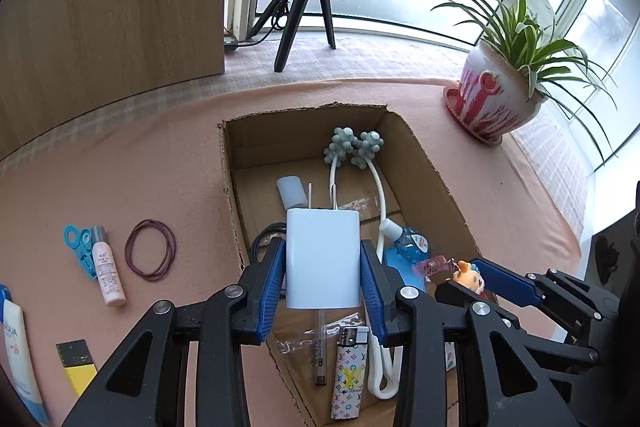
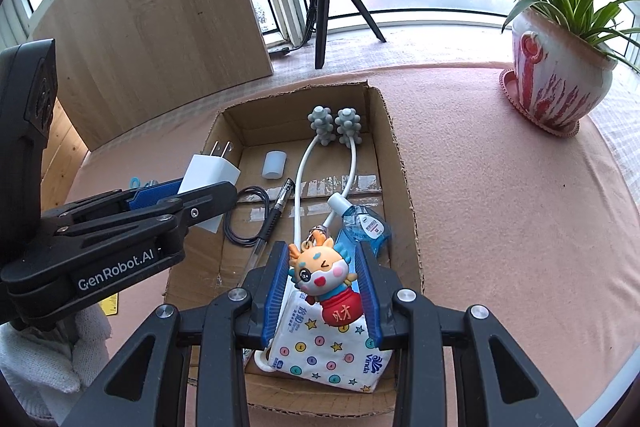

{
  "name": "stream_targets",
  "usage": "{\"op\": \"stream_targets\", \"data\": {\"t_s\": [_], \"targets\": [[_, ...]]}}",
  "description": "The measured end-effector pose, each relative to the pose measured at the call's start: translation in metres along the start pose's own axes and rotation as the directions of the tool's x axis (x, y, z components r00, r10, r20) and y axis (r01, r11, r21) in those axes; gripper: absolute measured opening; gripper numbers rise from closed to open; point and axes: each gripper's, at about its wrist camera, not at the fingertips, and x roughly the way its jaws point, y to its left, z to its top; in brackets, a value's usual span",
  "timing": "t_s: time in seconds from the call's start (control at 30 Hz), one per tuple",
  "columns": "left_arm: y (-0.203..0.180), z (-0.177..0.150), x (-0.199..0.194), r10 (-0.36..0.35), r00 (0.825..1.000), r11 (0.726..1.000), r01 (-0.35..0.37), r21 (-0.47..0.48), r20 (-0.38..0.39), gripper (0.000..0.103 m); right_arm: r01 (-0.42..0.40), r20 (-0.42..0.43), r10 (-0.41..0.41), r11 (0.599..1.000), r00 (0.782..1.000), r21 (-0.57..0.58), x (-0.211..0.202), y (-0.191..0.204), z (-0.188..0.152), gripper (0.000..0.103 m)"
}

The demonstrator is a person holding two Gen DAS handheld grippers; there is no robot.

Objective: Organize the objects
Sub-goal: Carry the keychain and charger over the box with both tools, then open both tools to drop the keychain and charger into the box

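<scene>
1. The left gripper (image 1: 323, 269) is clenched on a white charger (image 1: 322, 259) — blue pads pressing its two narrow sides, prongs pointing forward and away from the fingers, so its long axis runs along the fingers. It hangs over the near-left part of the cardboard box (image 1: 432, 179), above the box floor and not touching it; a release here would likely drop it inside, beside the coiled black cable (image 2: 244, 215).

2. The right gripper (image 2: 325, 287) grasps a dragon keychain (image 2: 323, 277) between its pads, the figure upright with its metal ring toward the far end. It hovers over the near end of the box, directly above a tissue pack (image 2: 328, 351). Both hands are over the box; neither item is set down yet.

3. Inside the box lie a massager (image 2: 340, 135) with two knobbly heads at the far wall, a small translucent cap (image 2: 275, 165), a pen (image 2: 272, 219), a blue pouch (image 2: 366, 229), and a lighter (image 1: 349, 375) near the front.

4. Outside on the pink cloth (image 1: 120, 163), left of the box — rubber bands (image 1: 151, 243), a small tube (image 1: 107, 271) resting on a blue clip (image 1: 80, 247), a sunscreen tube (image 1: 18, 351), and a yellow-black block (image 1: 78, 361). These look still to be gathered.
</scene>
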Motion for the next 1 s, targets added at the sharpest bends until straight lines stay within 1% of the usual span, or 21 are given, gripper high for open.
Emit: {"op": "stream_targets", "data": {"t_s": [0.2,0.27,0.33,0.53,0.73,1.0], "targets": [[0.004,0.0,-0.001,0.008,1.0,1.0,-0.008,-0.014,-0.003,0.04,0.0,-0.001,0.0,1.0,1.0,0.006,-0.001,0.002,-0.002,0.032],[0.005,0.0,-0.003,-0.005,1.0,1.0,0.005,-0.012,-0.007,0.04,-0.006,0.006,0.006,1.0,1.0,0.009,-0.003,0.003,-0.003,0.034],[0.005,0.0,-0.006,-0.007,1.0,1.0,0.007,-0.015,-0.002,0.04,-0.005,0.012,0.005,1.0,1.0,0.013,-0.005,0.004,-0.004,0.038],[0.012,-0.004,-0.021,-0.025,0.999,0.999,0.025,-0.029,0.022,0.04,-0.01,0.018,0.01,0.999,1.0,0.032,-0.009,0.008,-0.008,0.039],[0.033,-0.008,-0.037,-0.019,0.999,0.998,0.021,-0.059,0.035,0.04,-0.035,0.018,0.034,0.998,0.999,0.053,-0.011,0.017,-0.014,0.039],[0.079,-0.026,-0.053,0.003,1.0,0.992,0.001,-0.128,0.029,0.04,-0.075,0.025,0.074,0.997,0.997,0.03,-0.016,0.048,-0.023,0.039]]}}
